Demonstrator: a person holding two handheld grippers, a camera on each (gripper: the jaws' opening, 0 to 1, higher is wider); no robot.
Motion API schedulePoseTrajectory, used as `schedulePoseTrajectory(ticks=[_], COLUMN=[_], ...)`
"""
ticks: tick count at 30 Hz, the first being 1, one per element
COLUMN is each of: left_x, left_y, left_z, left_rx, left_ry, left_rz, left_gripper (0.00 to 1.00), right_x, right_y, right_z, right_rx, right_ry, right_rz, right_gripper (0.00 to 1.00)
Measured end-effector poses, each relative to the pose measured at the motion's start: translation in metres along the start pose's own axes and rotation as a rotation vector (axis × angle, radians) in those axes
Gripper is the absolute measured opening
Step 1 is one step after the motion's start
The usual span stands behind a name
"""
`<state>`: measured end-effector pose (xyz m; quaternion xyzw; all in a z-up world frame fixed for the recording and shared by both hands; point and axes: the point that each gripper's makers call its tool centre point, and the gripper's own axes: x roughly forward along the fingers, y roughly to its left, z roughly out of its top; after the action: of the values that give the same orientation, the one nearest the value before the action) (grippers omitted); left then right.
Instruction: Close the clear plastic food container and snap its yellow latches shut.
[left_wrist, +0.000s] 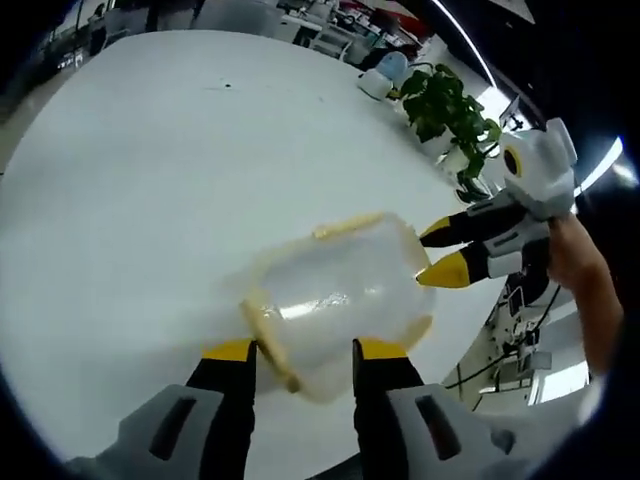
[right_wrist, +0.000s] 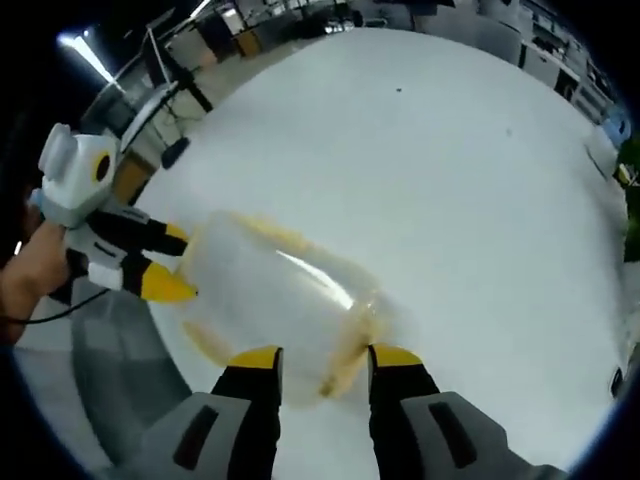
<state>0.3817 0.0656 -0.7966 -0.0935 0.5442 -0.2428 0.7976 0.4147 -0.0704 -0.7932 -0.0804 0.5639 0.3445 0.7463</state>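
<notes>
The clear plastic container (left_wrist: 335, 295) lies on the white table (left_wrist: 150, 160), its yellow latches showing along the top edge and at the near end (left_wrist: 268, 345). My left gripper (left_wrist: 305, 350) is open, its yellow-tipped jaws standing either side of the container's near end. My right gripper (left_wrist: 440, 252) comes in from the right, jaws apart, tips at the container's far end. In the right gripper view the container (right_wrist: 280, 290) stretches away between my right gripper's (right_wrist: 325, 356) spread jaws, with a yellow latch (right_wrist: 345, 365) near them. The left gripper (right_wrist: 170, 260) touches its far left end.
A leafy plant in a white pot (left_wrist: 445, 105) and a small blue and white object (left_wrist: 385, 72) stand at the table's far right edge. A person's hand (left_wrist: 585, 270) holds the right gripper. The table's edge drops off just behind both grippers, with office desks beyond.
</notes>
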Motion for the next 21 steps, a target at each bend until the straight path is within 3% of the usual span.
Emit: schedulePoseTrajectory(ticks=[9, 10, 11, 12, 15, 21], left_x=[0.002, 0.004, 0.005, 0.003, 0.003, 0.003], left_y=[-0.002, -0.018, -0.006, -0.001, -0.003, -0.001], left_z=[-0.001, -0.003, -0.004, -0.005, -0.004, -0.003], left_rx=[0.004, -0.099, -0.103, -0.049, -0.049, -0.027], left_ry=[0.009, 0.015, 0.008, -0.01, -0.009, 0.013], left_rz=[0.001, -0.105, -0.084, -0.087, -0.061, -0.07], left_gripper=[0.31, 0.3, 0.3, 0.3, 0.3, 0.31], right_x=[0.003, 0.004, 0.005, 0.003, 0.004, 0.004], right_y=[0.002, 0.003, -0.001, -0.002, 0.0, 0.002], right_z=[-0.001, 0.001, 0.002, -0.002, -0.001, -0.001], right_rx=[0.029, 0.062, 0.098, 0.069, 0.068, 0.083], right_ry=[0.01, -0.014, -0.024, -0.005, -0.012, -0.015], right_rz=[0.032, 0.027, 0.028, 0.035, 0.019, 0.018], right_gripper=[0.29, 0.28, 0.28, 0.27, 0.28, 0.28])
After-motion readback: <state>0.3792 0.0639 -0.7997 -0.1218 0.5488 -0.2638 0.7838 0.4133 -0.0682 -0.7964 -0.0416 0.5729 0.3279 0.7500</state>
